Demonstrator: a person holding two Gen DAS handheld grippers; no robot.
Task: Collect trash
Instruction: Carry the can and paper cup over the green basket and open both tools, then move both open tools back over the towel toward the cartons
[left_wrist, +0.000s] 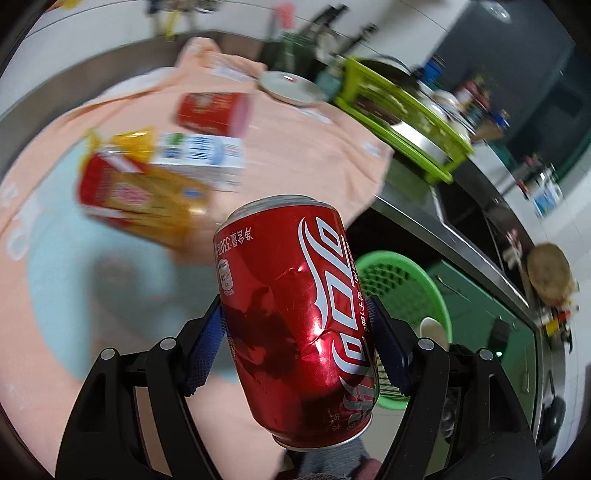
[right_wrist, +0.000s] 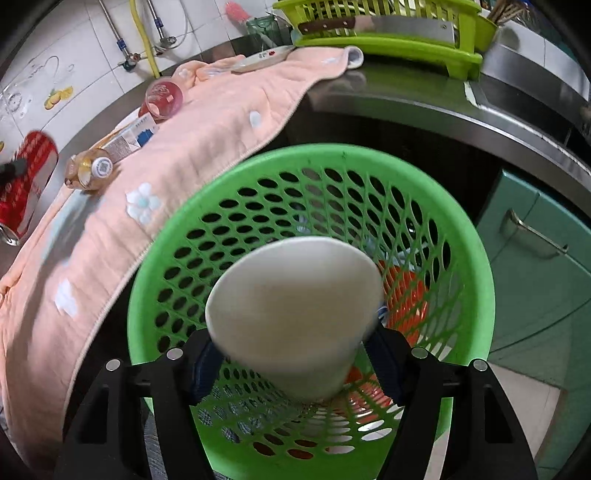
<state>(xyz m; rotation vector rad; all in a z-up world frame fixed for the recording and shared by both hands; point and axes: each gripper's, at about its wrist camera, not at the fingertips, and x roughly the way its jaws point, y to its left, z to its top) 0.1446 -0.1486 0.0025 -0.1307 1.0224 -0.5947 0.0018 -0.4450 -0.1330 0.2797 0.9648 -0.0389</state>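
- Left wrist view: your left gripper (left_wrist: 297, 332) has its blue pads clamped on both sides of a dented red Coca-Cola can (left_wrist: 295, 317) with white Chinese lettering and "330" near its rim. Far left on the peach towel (left_wrist: 303, 155) lie a yellow packet (left_wrist: 144, 192), a white carton (left_wrist: 203, 158) and a red cup (left_wrist: 214, 112); their print is too blurred to read.
- Right wrist view: your right gripper (right_wrist: 295, 354) pinches a plain white paper cup (right_wrist: 295, 314), jaws partly spread, above the green basket (right_wrist: 476, 280) beside the counter.
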